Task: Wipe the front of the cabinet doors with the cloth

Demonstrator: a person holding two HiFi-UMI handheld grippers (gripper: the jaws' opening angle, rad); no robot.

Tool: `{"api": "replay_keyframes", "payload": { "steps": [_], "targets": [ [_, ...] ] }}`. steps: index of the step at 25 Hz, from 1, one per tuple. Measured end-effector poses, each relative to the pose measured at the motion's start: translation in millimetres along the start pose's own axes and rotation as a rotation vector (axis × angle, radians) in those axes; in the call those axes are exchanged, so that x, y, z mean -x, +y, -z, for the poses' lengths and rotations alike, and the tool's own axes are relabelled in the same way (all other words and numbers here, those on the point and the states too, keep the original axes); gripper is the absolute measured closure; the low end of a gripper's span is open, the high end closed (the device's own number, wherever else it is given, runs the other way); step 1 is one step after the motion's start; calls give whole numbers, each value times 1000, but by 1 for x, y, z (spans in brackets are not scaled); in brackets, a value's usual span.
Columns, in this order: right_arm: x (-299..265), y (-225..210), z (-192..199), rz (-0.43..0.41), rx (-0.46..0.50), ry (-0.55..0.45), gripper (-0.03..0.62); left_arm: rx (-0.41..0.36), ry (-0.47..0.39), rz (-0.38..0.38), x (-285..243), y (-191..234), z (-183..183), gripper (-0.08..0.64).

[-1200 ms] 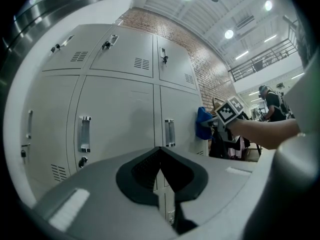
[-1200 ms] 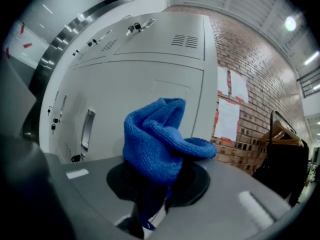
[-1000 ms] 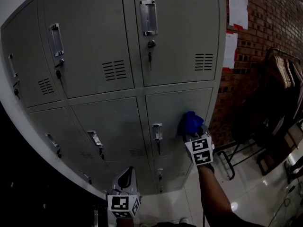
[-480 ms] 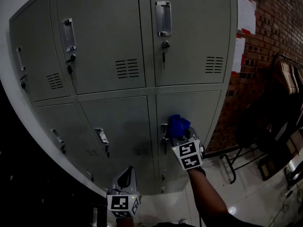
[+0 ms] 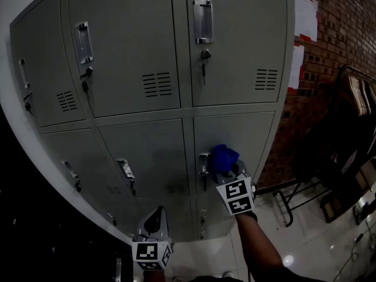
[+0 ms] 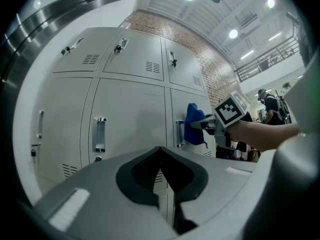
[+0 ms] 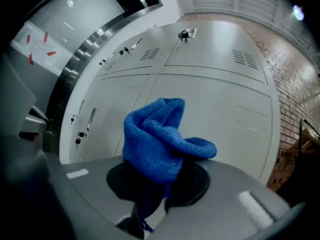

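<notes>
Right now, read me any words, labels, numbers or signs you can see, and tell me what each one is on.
No readable text in any view.
Sheets on the brick wall: print too blurred to read.
Marker cubes: black square patterns only, no letters or numbers.
Cabinet doors: no labels or numbers visible.

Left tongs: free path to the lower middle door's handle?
Probably yes. The left tongs, shut and empty, hang below the handle with only open air between. The right tongs and cloth are off to the right, by the next door.
</notes>
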State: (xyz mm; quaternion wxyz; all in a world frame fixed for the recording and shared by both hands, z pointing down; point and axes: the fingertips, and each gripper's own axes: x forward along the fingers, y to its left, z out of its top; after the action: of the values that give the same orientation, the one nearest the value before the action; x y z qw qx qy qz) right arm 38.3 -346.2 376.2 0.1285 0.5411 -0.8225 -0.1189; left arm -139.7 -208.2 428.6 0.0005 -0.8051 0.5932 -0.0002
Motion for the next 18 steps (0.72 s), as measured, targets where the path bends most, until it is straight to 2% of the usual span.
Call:
{"api": "replay_keyframes", "payload": {
  "steps": [7,12,18],
  "targets": [
    [36,-75,63,169,-56,119,511,-9,11,26,-9,-9,5,543],
    [44,-104,103,235,-39,217,511,-2,17,23,-13,-10,7,543],
    [38,-119,120,266,-52,262,511,-11,23,42,-20,-17,9,541]
  ]
}}
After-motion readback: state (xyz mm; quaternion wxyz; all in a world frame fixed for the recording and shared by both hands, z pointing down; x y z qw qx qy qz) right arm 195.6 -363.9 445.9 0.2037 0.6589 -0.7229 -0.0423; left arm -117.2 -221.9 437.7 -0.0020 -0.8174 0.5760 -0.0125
